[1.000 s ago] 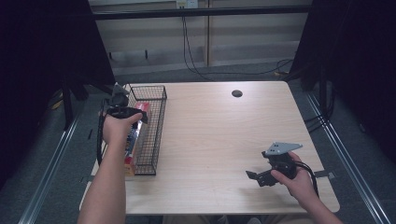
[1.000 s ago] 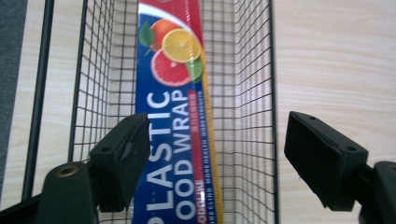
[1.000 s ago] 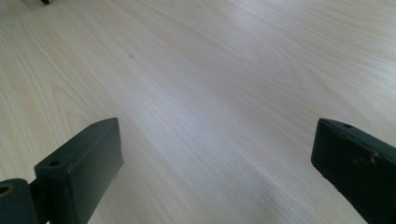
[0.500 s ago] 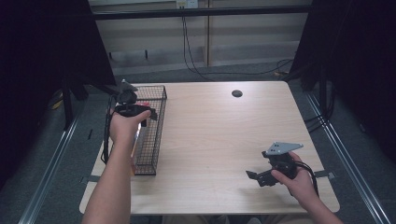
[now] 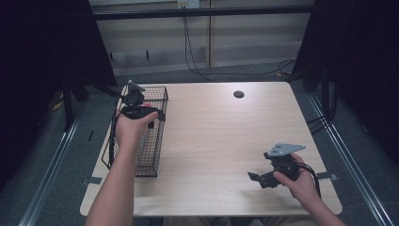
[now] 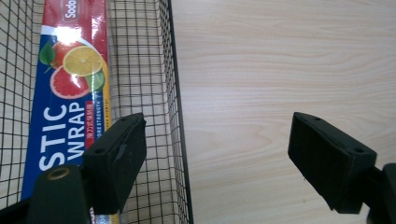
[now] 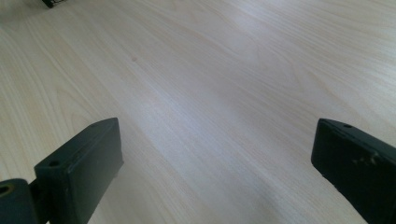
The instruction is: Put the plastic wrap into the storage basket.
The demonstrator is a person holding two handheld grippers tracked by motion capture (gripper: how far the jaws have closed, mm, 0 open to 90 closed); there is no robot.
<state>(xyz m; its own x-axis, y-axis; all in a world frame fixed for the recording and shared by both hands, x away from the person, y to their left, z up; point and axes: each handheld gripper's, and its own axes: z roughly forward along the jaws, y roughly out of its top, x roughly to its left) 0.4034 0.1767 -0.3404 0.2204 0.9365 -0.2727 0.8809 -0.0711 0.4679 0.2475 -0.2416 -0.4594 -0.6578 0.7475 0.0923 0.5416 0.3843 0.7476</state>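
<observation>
A black wire basket (image 5: pixel 149 157) stands at the table's left edge. In it lies a long box of plastic wrap (image 6: pixel 70 93), blue and red with citrus pictures; a red bit of the box (image 5: pixel 147 104) peeks out by the hand. My left gripper (image 5: pixel 156 114) hovers over the basket's right wall (image 6: pixel 175 93). Its jaws have just been opening, and in the left gripper view the left gripper (image 6: pixel 217 135) is open and holds nothing. My right gripper (image 5: pixel 258 179) rests low near the table's front right. It (image 7: pixel 215 135) is open over bare wood.
The light wooden table (image 5: pixel 221 136) has a small dark round cap (image 5: pixel 238 94) near its far edge. Cables hang against the wall behind. Dark screens stand at both sides of the table.
My left hand has moved right and a little up, from the basket's left side to over its right wall. The right hand has stayed in place.
</observation>
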